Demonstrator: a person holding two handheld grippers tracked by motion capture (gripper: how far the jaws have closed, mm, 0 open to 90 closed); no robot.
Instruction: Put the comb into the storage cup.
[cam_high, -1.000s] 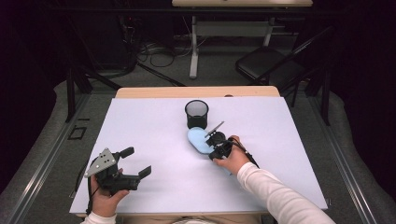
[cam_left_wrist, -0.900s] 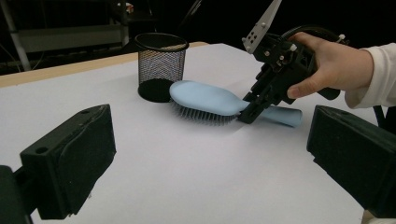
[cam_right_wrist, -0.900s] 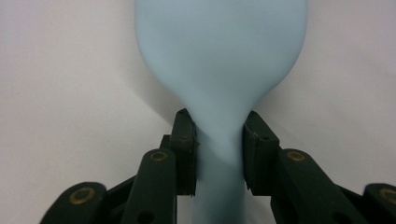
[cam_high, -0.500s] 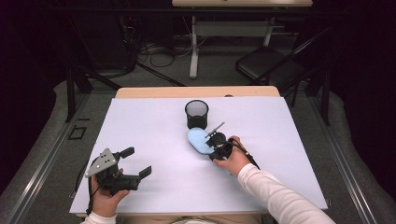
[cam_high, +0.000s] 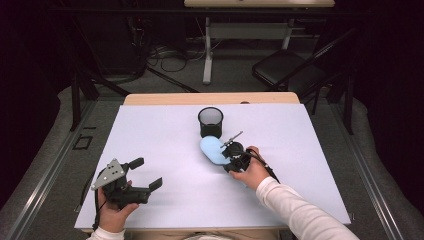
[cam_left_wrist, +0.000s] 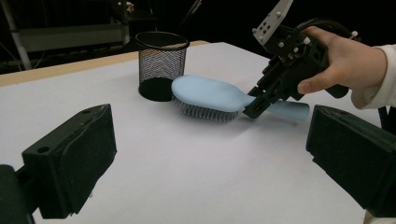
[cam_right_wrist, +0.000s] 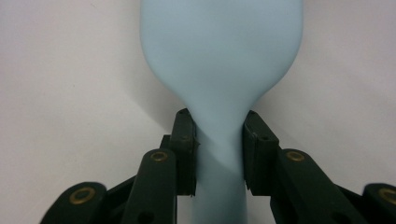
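A wide, flat table (cam_high: 165, 200) covered in a smooth matte white sheet is seen under both grippers, its bare wooden edge showing at the far side beyond them. Ahead of the right gripper (cam_high: 231, 159), just past the brush's head, a black cup (cam_high: 210, 122) of fine wire mesh is stood upright; it is round and open-topped, with a solid rim and dark base. The brush (cam_left_wrist: 210, 95) is laid on the sheet with its bristles down, so that its pale blue back, smooth and slightly glossy, is turned upward; the head is a rounded oval that narrows into a slim handle, and a dense row of short grey bristles is seen under the head's edge in the left gripper view. The right gripper, of angular black plastic with brass-coloured rivets at its links, is closed on the brush at the neck, where head meets handle: its two flat black pads (cam_right_wrist: 185, 144) are pressed against the handle's sides. The left gripper (cam_high: 141, 173), of the same blocky black build and topped by a grey three-cornered plate, is held well apart from the brush, near the table's front left; its jaws are spread wide with nothing between them.
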